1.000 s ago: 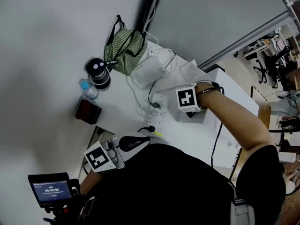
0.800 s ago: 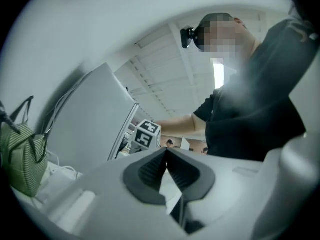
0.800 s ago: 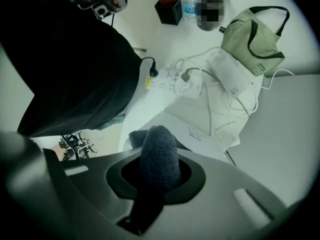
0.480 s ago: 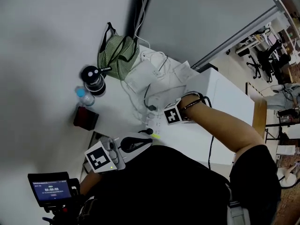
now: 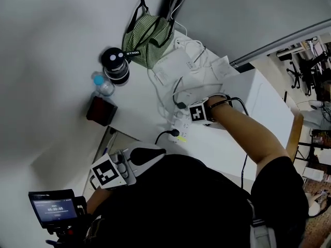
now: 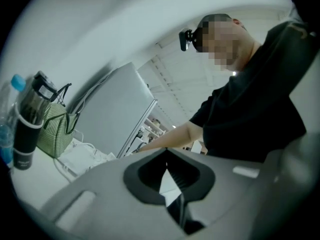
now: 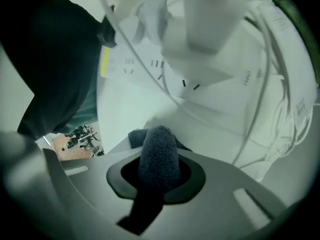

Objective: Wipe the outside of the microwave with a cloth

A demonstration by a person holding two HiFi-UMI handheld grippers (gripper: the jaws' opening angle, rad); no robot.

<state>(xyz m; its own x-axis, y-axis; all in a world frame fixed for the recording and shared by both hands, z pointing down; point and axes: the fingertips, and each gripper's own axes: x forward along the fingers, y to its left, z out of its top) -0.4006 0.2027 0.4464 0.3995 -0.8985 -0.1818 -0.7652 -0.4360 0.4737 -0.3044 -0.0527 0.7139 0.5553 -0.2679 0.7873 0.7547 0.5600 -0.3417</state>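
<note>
My right gripper (image 7: 159, 151) is shut on a dark grey cloth (image 7: 158, 159), which bulges out between the jaws. It hovers over a white power strip (image 7: 145, 64) and white cables. In the head view the right gripper (image 5: 198, 113) sits at the left edge of a white box-shaped appliance (image 5: 258, 99), probably the microwave; I cannot tell whether the cloth touches it. My left gripper (image 6: 170, 184) is shut on nothing. It is held close to my body, off the table's near edge, seen in the head view as the left gripper (image 5: 137, 158).
On the white table (image 5: 139, 107) stand a green striped bag (image 5: 147, 35), a black tumbler (image 5: 116, 66), a water bottle (image 5: 101, 83) and a dark red box (image 5: 101, 110). White cables and a power strip (image 5: 180, 129) lie by the appliance. A small camera screen (image 5: 51, 208) stands at lower left.
The right gripper with the cloth has moved left, closer to the power strip, and the head view has swung. The left gripper has stayed in place.
</note>
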